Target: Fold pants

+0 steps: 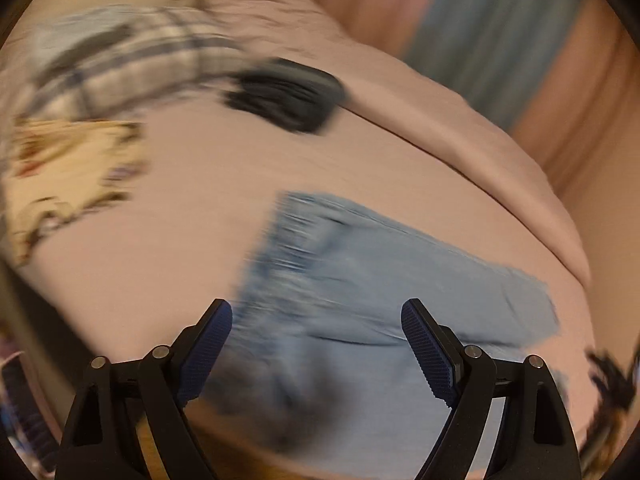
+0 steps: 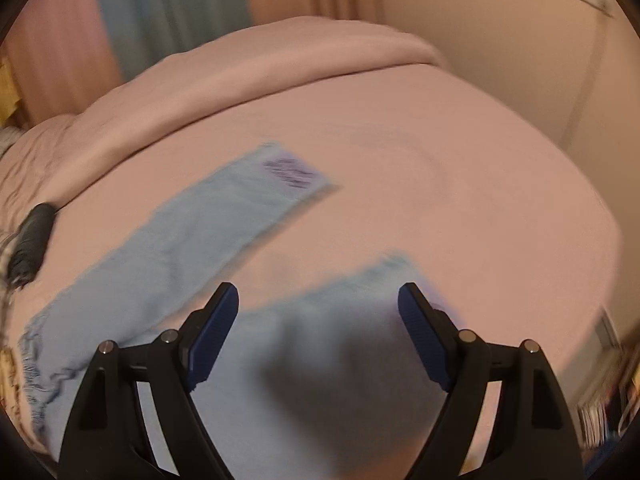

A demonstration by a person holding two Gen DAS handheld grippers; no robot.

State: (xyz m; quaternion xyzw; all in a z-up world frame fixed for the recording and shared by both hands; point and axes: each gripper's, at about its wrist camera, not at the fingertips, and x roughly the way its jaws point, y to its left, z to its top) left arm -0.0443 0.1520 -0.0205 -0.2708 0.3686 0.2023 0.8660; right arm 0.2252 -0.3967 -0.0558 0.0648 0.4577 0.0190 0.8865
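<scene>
Light-blue pants (image 2: pixel 168 248) lie spread on pink bed (image 2: pixel 460 184); both jaws wide, empty.

- Dim, warm indoor light; both views motion-blurred.
- Fisheye bending with dark corner vignette.
- Soft shadow falls on the light-blue denim pants (image 1: pixel 360 280) (image 2: pixel 168 248) between sharp black fingers.

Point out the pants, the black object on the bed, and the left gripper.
pants (image 2: pixel 160 248), right wrist view, on the far leg's middle.
black object (image 1: pixel 286 94), left wrist view, on its centre.
left gripper (image 1: pixel 316 312), left wrist view, midway between open fingertips.
</scene>
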